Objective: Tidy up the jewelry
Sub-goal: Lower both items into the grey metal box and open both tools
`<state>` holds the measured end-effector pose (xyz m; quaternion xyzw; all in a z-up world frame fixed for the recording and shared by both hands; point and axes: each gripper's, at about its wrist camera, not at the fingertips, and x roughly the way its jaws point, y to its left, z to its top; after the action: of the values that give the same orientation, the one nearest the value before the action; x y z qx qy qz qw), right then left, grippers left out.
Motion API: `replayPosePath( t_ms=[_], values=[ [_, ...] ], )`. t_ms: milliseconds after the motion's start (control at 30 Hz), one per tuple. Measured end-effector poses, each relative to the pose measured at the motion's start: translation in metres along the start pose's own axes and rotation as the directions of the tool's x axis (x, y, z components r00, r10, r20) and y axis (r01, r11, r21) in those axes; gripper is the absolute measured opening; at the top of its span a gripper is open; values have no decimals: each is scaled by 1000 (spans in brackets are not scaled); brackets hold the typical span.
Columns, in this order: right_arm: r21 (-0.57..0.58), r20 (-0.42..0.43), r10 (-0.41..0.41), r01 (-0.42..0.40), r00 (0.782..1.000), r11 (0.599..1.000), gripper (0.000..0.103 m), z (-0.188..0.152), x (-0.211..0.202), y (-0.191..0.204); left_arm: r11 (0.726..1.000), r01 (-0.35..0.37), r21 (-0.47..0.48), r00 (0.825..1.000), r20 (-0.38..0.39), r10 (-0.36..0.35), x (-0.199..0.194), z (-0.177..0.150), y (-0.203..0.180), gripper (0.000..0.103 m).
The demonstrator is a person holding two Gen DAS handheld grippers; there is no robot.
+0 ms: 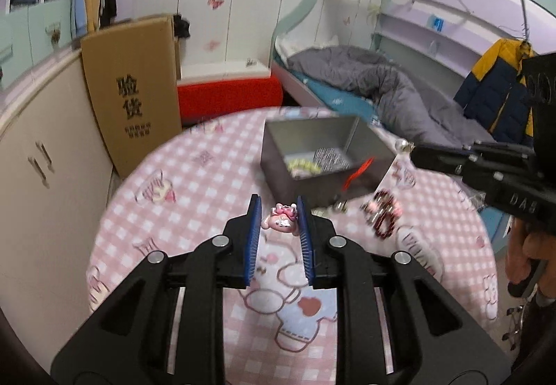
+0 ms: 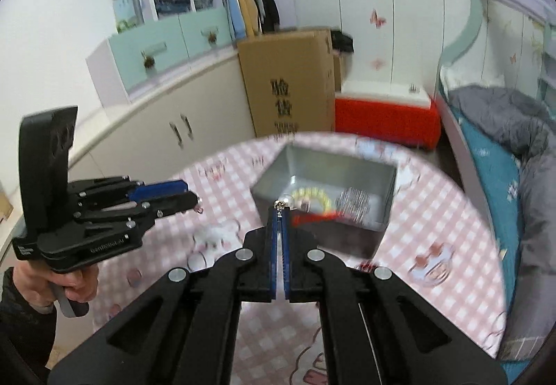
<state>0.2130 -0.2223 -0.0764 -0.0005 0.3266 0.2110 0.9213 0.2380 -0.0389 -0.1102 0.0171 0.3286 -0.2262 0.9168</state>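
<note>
- A round desk [image 1: 194,176] is covered by a pink checked cloth with cartoon prints; a cream cupboard [image 1: 52,176] and a tall cardboard box [image 1: 132,89] are seen at its left, a red seat [image 1: 229,95] behind it, and a bunk bed [image 1: 365,86] with a grey quilt at the right.
- The left gripper [image 1: 279,216] is held with its jaws partly open, and a pink bow charm [image 1: 280,219] is seen between the blue pads; whether it is gripped cannot be told.
- A grey metal box [image 1: 365,155] stands past the charm, with a yellow bead bracelet [image 1: 305,165] inside it.
- A dark red bead bracelet [image 1: 382,216] lies on the cloth just beside the box.
- The right gripper [image 2: 279,211] is held above the near side of the box, its jaws nearly closed on a small silver-beaded piece [image 2: 283,201] pinched at the tips.
</note>
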Motion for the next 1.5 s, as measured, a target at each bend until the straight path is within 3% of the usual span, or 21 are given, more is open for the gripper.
replayPosePath(
  t_ms=[433,667,967,1000,1033,1067,1100,1133,1167,1200,1267,1500],
  values=[
    [-75,175,-51,65,983,995,1,65,-49,-14,998,5,58,985,172,-15,-24,87,-21,21],
    [-55,163,-51,61,985,997,1,79,-35,-28,999,32,33,992,125,-35,7,108,-25,21],
    [29,43,-28,27,999,999,1,75,23,-60,999,40,6,999,33,-40,49,112,-25,22],
    [42,30,-26,25,999,999,1,74,29,-63,999,41,3,999,22,-41,53,114,-25,24],
    [56,14,-30,29,999,998,2,73,35,-67,999,38,-4,999,2,-38,59,115,-22,49],
    [69,5,-38,38,999,997,5,72,39,-70,1000,17,-16,1000,-7,-17,61,116,-20,72],
    [91,-1,-48,48,999,995,15,71,41,-74,999,-13,-33,1000,24,14,58,116,-17,97],
    [114,-2,-54,54,999,992,27,69,42,-77,999,-30,-42,998,58,32,53,115,-15,97],
    [137,3,-64,63,998,989,68,67,41,-80,998,-43,-46,996,72,46,49,114,-13,97],
    [165,24,-89,84,996,983,96,64,36,-84,997,-58,-47,996,71,61,46,114,-11,97],
    [198,75,-127,110,989,974,95,61,23,-88,994,-98,-51,992,76,102,41,111,-8,97],
    [233,106,-158,130,982,964,95,63,2,-90,986,-151,-68,979,124,159,14,104,-3,97]
  ],
)
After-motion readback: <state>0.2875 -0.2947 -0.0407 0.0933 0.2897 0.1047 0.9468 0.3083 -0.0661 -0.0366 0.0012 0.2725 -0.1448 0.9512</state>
